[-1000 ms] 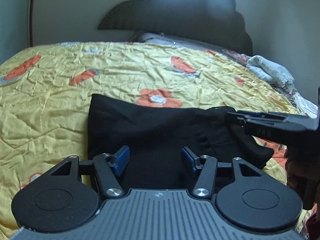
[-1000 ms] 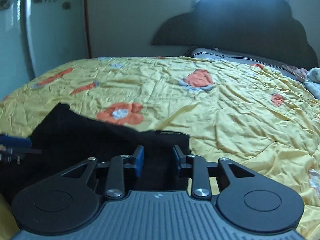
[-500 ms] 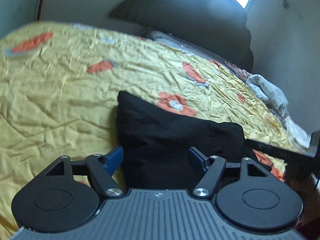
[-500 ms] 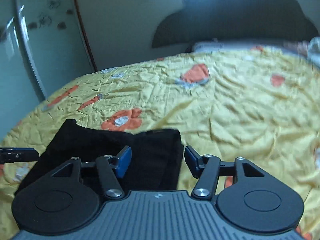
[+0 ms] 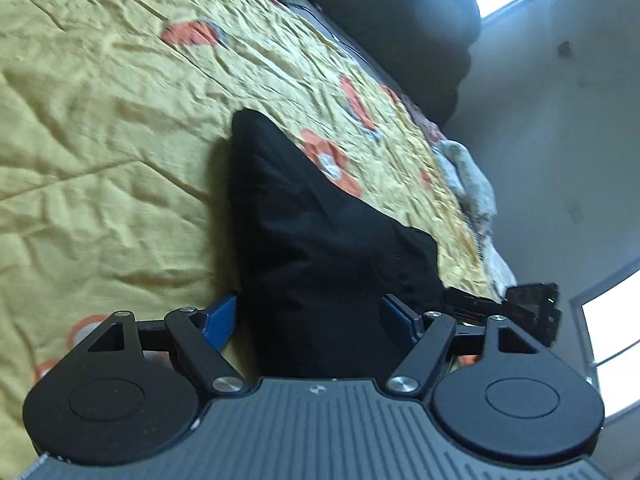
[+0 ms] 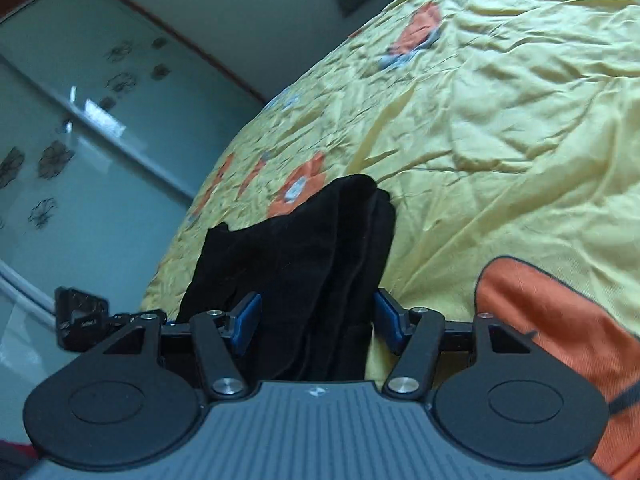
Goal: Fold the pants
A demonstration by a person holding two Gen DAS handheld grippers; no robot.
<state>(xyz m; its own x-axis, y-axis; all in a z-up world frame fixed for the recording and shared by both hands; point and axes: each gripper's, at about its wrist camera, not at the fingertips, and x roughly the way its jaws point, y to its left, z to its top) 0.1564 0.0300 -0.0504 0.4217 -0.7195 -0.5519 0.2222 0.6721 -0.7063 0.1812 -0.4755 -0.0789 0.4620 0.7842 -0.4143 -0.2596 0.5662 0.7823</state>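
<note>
**Black pants folded on the flowered bedspread**

The black pants, soft, matte and folded into a thick wedge, are lying on a crinkled yellow bedspread with orange flowers. The left claw and right claw are standing spread, jaws just widened, flanking cloth without pinching. Frosted flower-etched wardrobe doors are filling the left wall.

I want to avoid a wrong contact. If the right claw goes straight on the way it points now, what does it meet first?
Most likely the folded black pants: they lie between the open blue pads of the right claw, on the yellow bedspread. Depth is hard to judge.
</note>
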